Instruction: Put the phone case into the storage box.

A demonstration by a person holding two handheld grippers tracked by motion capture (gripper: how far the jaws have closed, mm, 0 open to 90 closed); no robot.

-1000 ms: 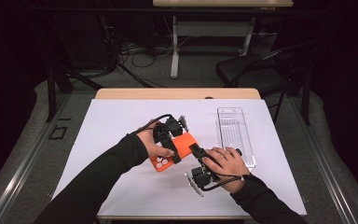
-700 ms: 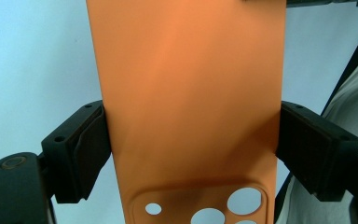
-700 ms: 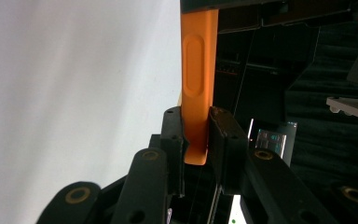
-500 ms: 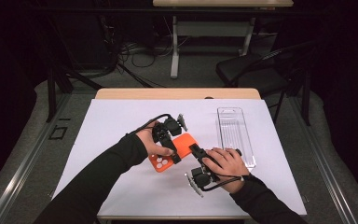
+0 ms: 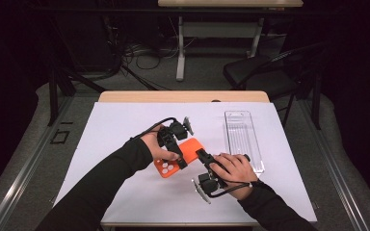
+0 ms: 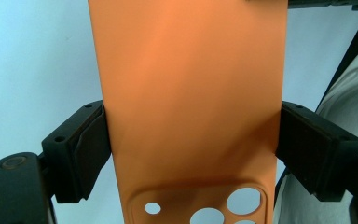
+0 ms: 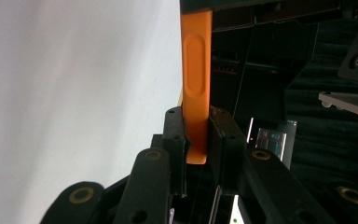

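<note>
Over the white table sheet (image 5: 125, 125) we hold the orange phone case (image 5: 192, 147) lifted between both grippers, probably so it can be turned or handed over. Clear tray (image 5: 241, 137) sits apart at the right, likely its destination. Left gripper (image 5: 178, 156) clamps the case across its width near the camera holes (image 6: 242, 200), pads (image 6: 91, 140) pressing both long edges. Right gripper (image 5: 203, 156) pinches the case's far end edge-on, jaws shut on the thin rim (image 7: 196, 93), steadying it.
</note>
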